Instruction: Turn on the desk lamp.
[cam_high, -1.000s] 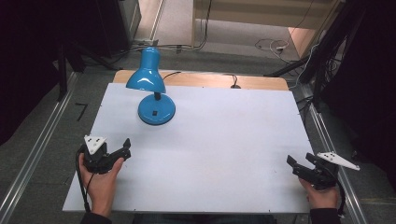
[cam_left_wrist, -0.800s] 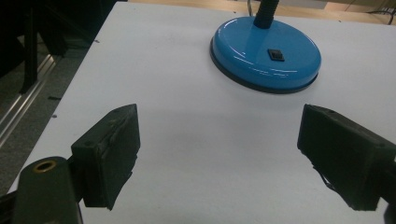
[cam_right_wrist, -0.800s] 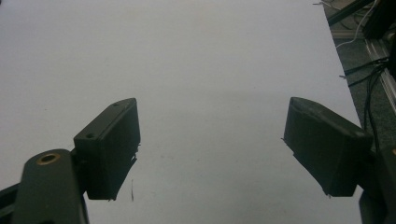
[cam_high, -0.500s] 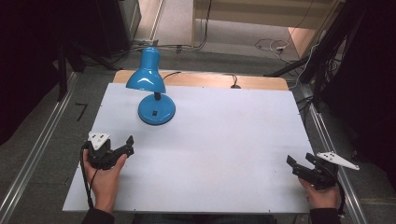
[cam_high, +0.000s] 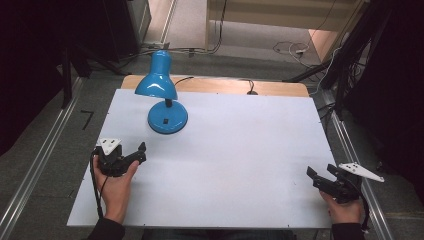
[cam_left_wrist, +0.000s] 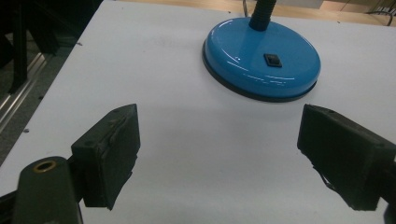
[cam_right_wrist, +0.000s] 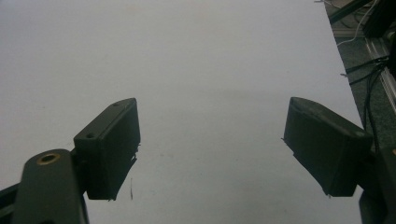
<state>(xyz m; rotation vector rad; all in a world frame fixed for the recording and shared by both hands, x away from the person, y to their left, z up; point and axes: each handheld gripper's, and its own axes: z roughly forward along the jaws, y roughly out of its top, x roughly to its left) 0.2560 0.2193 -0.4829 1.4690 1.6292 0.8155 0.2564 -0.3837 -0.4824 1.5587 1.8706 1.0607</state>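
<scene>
Table surface: one obstacle, upper left.
Blue desk lamp (cam_high: 165, 97) stands at upper left of the white table (cam_high: 240, 150); its round base (cam_left_wrist: 261, 58) lies just ahead of the left gripper (cam_high: 135, 156). Centre, right and lower frame: bare board, open passage.

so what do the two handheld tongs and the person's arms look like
Both tongs, left and right, are black, each with two blocky rectangular jaws and a pale grey three-cornered plate on top. A black cable trails from the left one along the forearm. The person wears dark sleeves that end at the wrist.
</scene>
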